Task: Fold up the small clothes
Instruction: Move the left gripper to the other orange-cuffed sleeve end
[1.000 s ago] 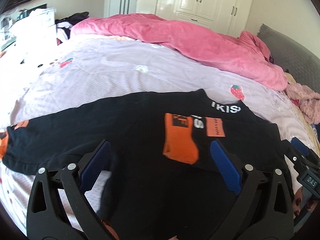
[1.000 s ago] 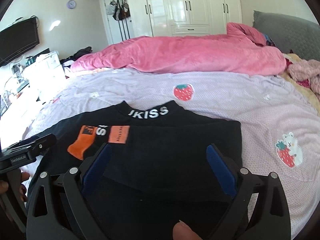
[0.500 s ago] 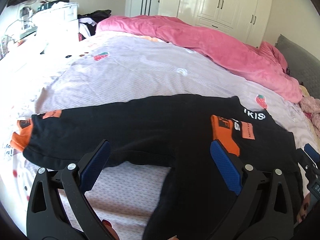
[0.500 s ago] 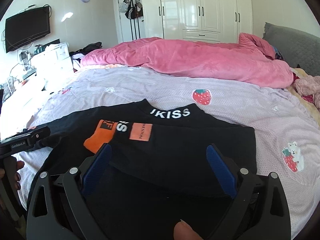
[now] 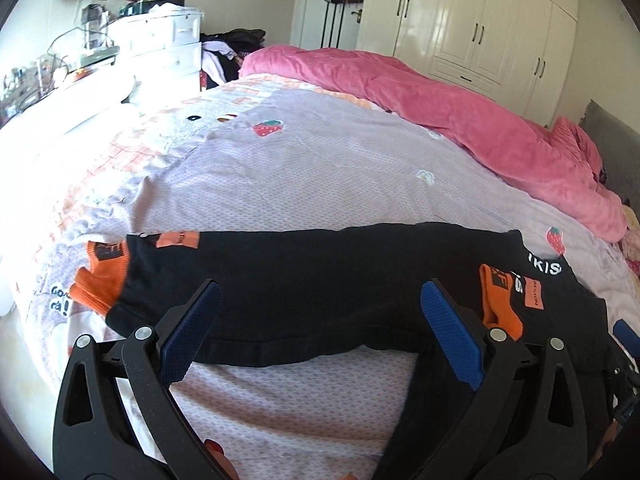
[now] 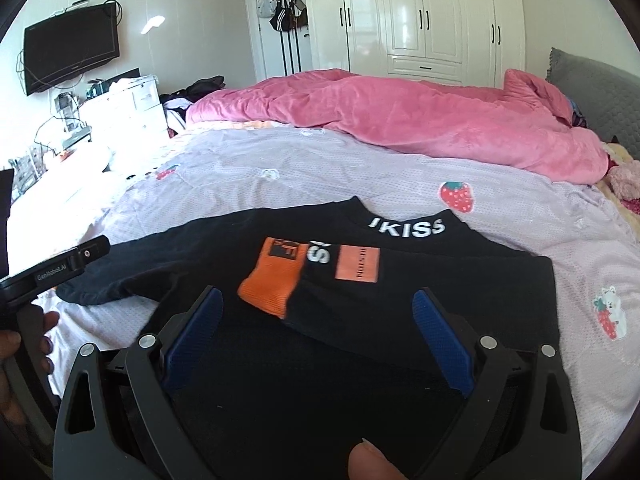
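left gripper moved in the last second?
Yes. The left gripper has swung left along the black shirt: the unfolded sleeve cuff now shows and the neck lettering sits far right.

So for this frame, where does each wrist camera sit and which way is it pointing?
Left wrist: low over the near bed edge, facing the black top's outstretched sleeve with its orange cuff; the open left gripper and a fingertip show at the bottom.
Right wrist: above the top's body, facing the folded-in cuff, collar lettering and pink duvet; the open right gripper, a thumb tip and the hand holding the other gripper show.
Shared: top, duvet, wardrobe.
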